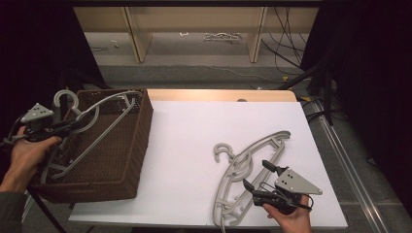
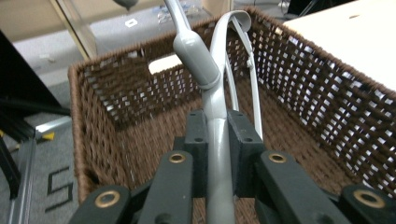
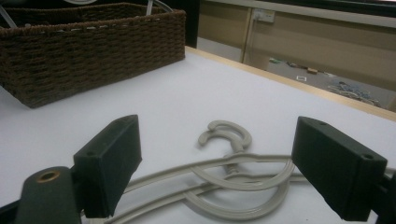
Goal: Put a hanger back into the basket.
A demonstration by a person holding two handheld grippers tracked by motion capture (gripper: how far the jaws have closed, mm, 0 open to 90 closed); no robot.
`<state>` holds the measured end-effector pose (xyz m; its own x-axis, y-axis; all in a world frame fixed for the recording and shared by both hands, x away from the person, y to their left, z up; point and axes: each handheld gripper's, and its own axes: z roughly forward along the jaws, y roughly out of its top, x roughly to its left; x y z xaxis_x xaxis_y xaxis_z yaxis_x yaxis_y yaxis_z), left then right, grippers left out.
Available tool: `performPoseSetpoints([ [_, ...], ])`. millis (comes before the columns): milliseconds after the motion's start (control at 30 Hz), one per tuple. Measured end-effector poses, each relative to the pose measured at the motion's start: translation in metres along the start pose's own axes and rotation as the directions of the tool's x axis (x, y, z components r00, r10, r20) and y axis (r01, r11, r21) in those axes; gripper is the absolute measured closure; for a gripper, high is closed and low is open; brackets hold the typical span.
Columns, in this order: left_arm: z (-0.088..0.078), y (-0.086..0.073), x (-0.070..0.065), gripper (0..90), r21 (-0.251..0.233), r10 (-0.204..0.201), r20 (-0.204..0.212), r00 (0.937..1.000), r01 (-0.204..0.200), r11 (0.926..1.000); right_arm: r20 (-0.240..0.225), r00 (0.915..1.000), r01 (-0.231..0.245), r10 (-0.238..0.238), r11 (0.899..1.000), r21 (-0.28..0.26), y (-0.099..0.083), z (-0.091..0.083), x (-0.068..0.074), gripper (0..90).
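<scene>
Hanger over the basket
Left gripper (image 2: 217,140) jaws pinch a grey hanger (image 2: 212,79) above the wicker basket (image 1: 127,160); right gripper (image 3: 233,172), jaws spread, sits beside it over more hangers (image 1: 243,170).

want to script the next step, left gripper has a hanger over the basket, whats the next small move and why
Probably lower it a little further, then open. The left gripper is shut on the grey hanger, whose frame already hangs inside the wicker basket while its hook pokes above the rim. The right gripper waits open over the hangers on the table.
</scene>
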<state>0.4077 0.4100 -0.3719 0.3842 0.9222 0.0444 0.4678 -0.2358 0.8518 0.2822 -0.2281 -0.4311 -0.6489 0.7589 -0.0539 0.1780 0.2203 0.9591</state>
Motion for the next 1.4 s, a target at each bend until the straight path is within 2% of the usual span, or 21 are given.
performPoseSetpoints([
  [100, 0.006, -0.003, -0.001, 79.7, 0.024, -0.007, -0.003, 1.0, 0.007, 0.9997, -0.009, 0.9999, -0.009, 0.009, 1.0, 0.015, 0.0, 0.0, 0.001, 16.9],
  [167, 0.01, -0.003, -0.002, 79.6, 0.043, 0.004, -0.004, 1.0, -0.003, 0.9991, -0.005, 0.9999, 0.009, -0.009, 1.0, 0.001, 0.0, 0.001, 0.0, 16.9],
  [233, 0.014, -0.004, -0.004, 79.6, 0.06, 0.002, 0.001, 1.0, -0.002, 0.9982, -0.009, 0.9999, -0.01, 0.01, 1.0, 0.013, 0.0, 0.0, 0.001, 16.9],
  [267, 0.016, -0.005, -0.004, 79.5, 0.091, 0.022, 0.002, 0.9997, -0.023, 0.9956, -0.01, 0.9999, -0.01, 0.01, 1.0, 0.013, 0.0, 0.0, 0.001, 16.9],
  [333, 0.022, -0.007, -0.006, 79.5, 0.115, 0.026, 0.007, 0.9996, -0.026, 0.9931, -0.01, 0.9999, -0.012, 0.012, 1.0, 0.015, 0.0, 0.0, 0.001, 16.9],
  [433, 0.028, -0.009, -0.005, 79.3, 0.174, 0.068, 0.018, 0.9975, -0.07, 0.9823, -0.01, 0.9999, -0.008, 0.008, 1.0, 0.012, 0.0, 0.0, 0.001, 16.9],
  [500, 0.031, -0.01, -0.005, 79.3, 0.193, 0.072, 0.011, 0.9974, -0.073, 0.9785, -0.024, 0.9996, -0.013, 0.014, 1.0, 0.013, 0.0, 0.0, 0.001, 16.9],
  [533, 0.035, -0.012, -0.006, 79.3, 0.189, 0.039, 0.0, 0.9992, -0.039, 0.9812, -0.024, 0.9996, -0.013, 0.013, 1.0, 0.012, 0.0, 0.0, 0.001, 16.9],
  [567, 0.035, -0.013, -0.004, 79.2, 0.212, 0.059, 0.0, 0.9983, -0.058, 0.9755, -0.016, 0.9998, -0.011, 0.011, 1.0, 0.008, 0.0, 0.001, 0.001, 16.9],
  [600, 0.036, -0.014, -0.005, 79.0, 0.215, 0.033, -0.007, 0.9994, -0.031, 0.9761, -0.011, 0.9999, -0.008, 0.008, 1.0, 0.012, 0.0, 0.0, 0.001, 16.9],
  [633, 0.037, -0.015, -0.003, 78.8, 0.219, 0.05, -0.002, 0.9988, -0.048, 0.9746, -0.011, 0.9999, -0.008, 0.008, 1.0, 0.013, 0.0, 0.0, 0.001, 16.9],
  [667, 0.037, -0.016, -0.003, 78.7, 0.236, 0.044, -0.008, 0.999, -0.041, 0.9709, -0.011, 0.9999, -0.008, 0.009, 1.0, 0.014, 0.0, 0.0, 0.001, 16.9],
  [700, 0.037, -0.017, -0.002, 78.8, 0.241, 0.04, -0.013, 0.9991, -0.035, 0.9698, -0.006, 0.9999, 0.008, -0.009, 1.0, -0.009, 0.0, 0.001, -0.001, 16.9],
  [867, 0.035, -0.02, 0.004, 79.3, 0.226, 0.016, -0.046, 0.9988, -0.005, 0.9741, -0.023, 0.9996, -0.014, 0.015, 1.0, 0.005, 0.0, 0.001, 0.001, 16.9],
  [967, 0.035, -0.021, 0.005, 79.8, 0.24, 0.014, -0.061, 0.998, 0.001, 0.9708, -0.005, 0.9999, 0.012, -0.012, 1.0, -0.003, 0.0, 0.001, 0.0, 17.0],
  [1100, 0.037, -0.025, 0.008, 79.9, 0.252, 0.007, -0.089, 0.996, 0.016, 0.9677, -0.011, 0.9999, 0.009, -0.009, 1.0, -0.009, 0.0, 0.001, 0.0, 16.9],
  [1133, 0.038, -0.026, 0.009, 80.2, 0.252, -0.01, -0.109, 0.994, 0.037, 0.967, -0.005, 0.9999, 0.013, -0.013, 1.0, 0.008, 0.001, 0.0, 0.0, 16.9],
  [1167, 0.038, -0.027, 0.01, 80.3, 0.26, -0.009, -0.114, 0.9934, 0.039, 0.965, -0.023, 0.9997, -0.012, 0.012, 1.0, 0.004, 0.0, 0.001, 0.001, 17.0],
  [1233, 0.038, -0.028, 0.011, 80.1, 0.266, -0.017, -0.127, 0.9918, 0.051, 0.9625, -0.022, 0.9997, -0.012, 0.012, 1.0, 0.005, 0.0, 0.001, 0.001, 17.0],
  [1300, 0.038, -0.028, 0.011, 79.4, 0.264, -0.026, -0.12, 0.9925, 0.057, 0.9628, -0.024, 0.9996, -0.013, 0.013, 1.0, 0.005, 0.0, 0.001, 0.001, 17.0],
  [1400, 0.032, -0.025, 0.013, 78.1, 0.231, -0.061, -0.122, 0.9907, 0.088, 0.9689, -0.023, 0.9997, -0.012, 0.012, 1.0, 0.004, 0.0, 0.001, 0.001, 17.0],
])
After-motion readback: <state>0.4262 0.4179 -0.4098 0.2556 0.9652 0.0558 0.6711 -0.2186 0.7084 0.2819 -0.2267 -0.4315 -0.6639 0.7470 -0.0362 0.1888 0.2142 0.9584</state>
